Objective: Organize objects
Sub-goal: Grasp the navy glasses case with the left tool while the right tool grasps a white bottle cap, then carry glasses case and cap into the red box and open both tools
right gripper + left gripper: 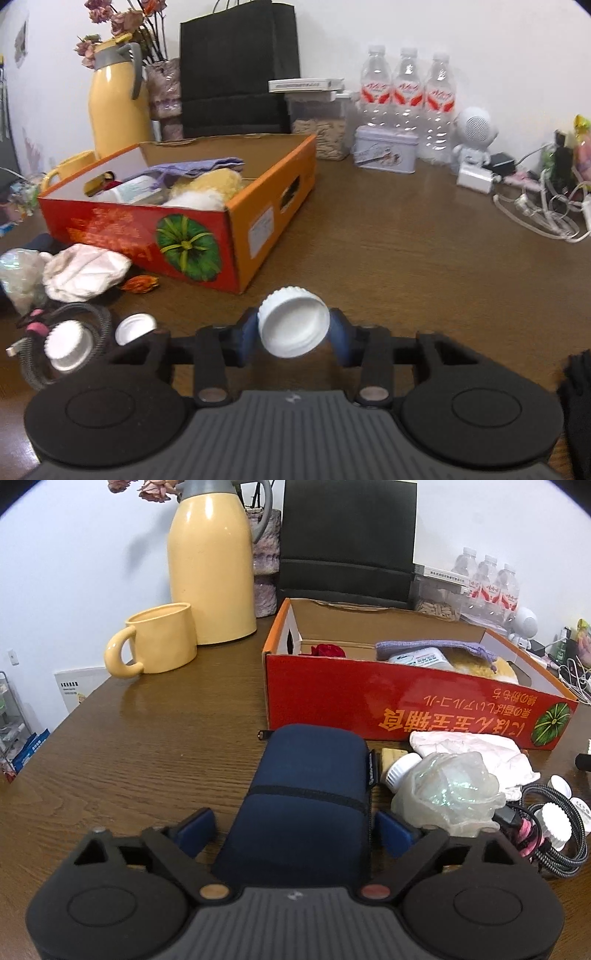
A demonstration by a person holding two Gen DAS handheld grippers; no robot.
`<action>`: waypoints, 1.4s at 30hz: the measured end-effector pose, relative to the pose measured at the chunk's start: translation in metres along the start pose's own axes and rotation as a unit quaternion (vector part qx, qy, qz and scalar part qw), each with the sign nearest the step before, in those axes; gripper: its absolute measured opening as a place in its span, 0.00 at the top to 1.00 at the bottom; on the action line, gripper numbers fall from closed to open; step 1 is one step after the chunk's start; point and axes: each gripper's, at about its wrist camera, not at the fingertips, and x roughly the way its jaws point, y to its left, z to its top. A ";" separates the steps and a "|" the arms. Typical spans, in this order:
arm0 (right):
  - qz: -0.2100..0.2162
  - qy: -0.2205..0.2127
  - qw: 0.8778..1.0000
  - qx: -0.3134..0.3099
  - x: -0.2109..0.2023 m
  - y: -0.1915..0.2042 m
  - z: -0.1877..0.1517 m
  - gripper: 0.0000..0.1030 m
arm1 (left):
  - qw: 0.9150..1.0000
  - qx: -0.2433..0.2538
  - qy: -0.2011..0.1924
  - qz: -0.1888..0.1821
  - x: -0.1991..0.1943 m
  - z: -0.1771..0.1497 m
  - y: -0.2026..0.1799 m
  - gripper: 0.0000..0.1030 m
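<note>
The left gripper (295, 827) is spread wide around a navy zippered case (306, 794) that lies on the wooden table (129, 760); its blue fingers (197, 829) stand on either side of the case, and whether they press on it cannot be told. At twelve o'clock from the case sits an open red and orange cardboard box (406, 701) holding a purple cloth (428, 648), a dark red item (328, 650) and a yellow and white fluffy thing (480, 666). At three o'clock from the case lies a heap: a crumpled clear plastic bag (447, 790), a white cloth (476, 749), a white bottle (400, 768) on its side and a coil of braided cable (554, 834). At ten o'clock stand a yellow mug (159, 642) and, just behind it, a tall yellow jug (212, 565). The right gripper (293, 326) pinches a white bottle cap (293, 321) between its blue pads (341, 338), above the table at about five o'clock from the box's corner (236, 236). At nine o'clock from the gripper two more white caps (68, 349) lie beside the cable. Against the wall at twelve to one o'clock stand three water bottles (408, 96), a small tin (386, 149) and a black paper bag (236, 70).
</note>
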 end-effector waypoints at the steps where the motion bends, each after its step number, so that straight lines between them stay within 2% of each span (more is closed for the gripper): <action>1: 0.002 -0.004 1.000 -0.005 -0.003 0.003 -0.002 0.61 | 1.000 0.000 -0.003 0.000 -0.002 0.000 -0.001 0.22; 2: -0.001 -0.009 1.000 -0.016 -0.006 0.007 -0.003 0.61 | 1.000 0.000 -0.007 -0.004 -0.003 0.000 -0.001 0.25; 5: -0.013 -0.032 0.998 -0.046 -0.016 0.021 -0.007 0.61 | 1.000 -0.001 -0.016 -0.007 -0.005 -0.002 -0.002 0.26; 10: -0.034 -0.062 0.995 -0.072 -0.030 0.040 -0.012 0.61 | 1.000 -0.013 -0.020 -0.020 -0.003 -0.003 0.003 0.25; 12: -0.048 -0.073 0.993 -0.079 -0.037 0.048 -0.015 0.61 | 0.999 -0.025 -0.020 -0.025 -0.003 -0.001 0.005 0.20; 15: -0.053 -0.080 0.993 -0.070 -0.043 0.059 -0.017 0.61 | 0.998 -0.042 -0.024 -0.039 -0.002 -0.001 0.008 0.21; 16: -0.056 -0.081 0.993 -0.067 -0.044 0.062 -0.018 0.61 | 0.998 -0.043 -0.027 -0.037 -0.002 -0.002 0.007 0.22; 17: -0.065 -0.082 0.993 -0.063 -0.045 0.066 -0.018 0.61 | 0.998 -0.040 -0.033 -0.030 -0.003 -0.003 0.007 0.28; 24: -0.104 -0.090 0.990 -0.022 -0.047 0.085 -0.018 0.61 | 0.996 -0.071 -0.049 -0.013 -0.012 -0.009 0.015 0.38; 28: -0.120 -0.098 0.988 -0.003 -0.049 0.093 -0.019 0.61 | 0.996 -0.071 -0.055 -0.020 -0.015 -0.011 0.019 0.40; 31: -0.118 -0.099 0.988 0.011 -0.051 0.098 -0.019 0.61 | 0.996 -0.070 -0.060 -0.020 -0.017 -0.013 0.019 0.40; 35: -0.114 -0.080 0.990 0.012 -0.047 0.107 -0.020 0.61 | 0.992 -0.082 -0.097 -0.025 -0.032 -0.015 0.025 0.41; 37: -0.120 -0.075 0.990 0.015 -0.045 0.112 -0.020 0.61 | 0.990 -0.077 -0.115 -0.011 -0.044 -0.014 0.025 0.41; 39: -0.123 -0.081 0.989 0.017 -0.048 0.118 -0.020 0.61 | 0.988 -0.074 -0.138 -0.006 -0.059 -0.011 0.029 0.41; 42: -0.120 -0.092 0.988 0.017 -0.053 0.128 -0.016 0.61 | 0.984 -0.062 -0.164 -0.020 -0.078 0.001 0.032 0.42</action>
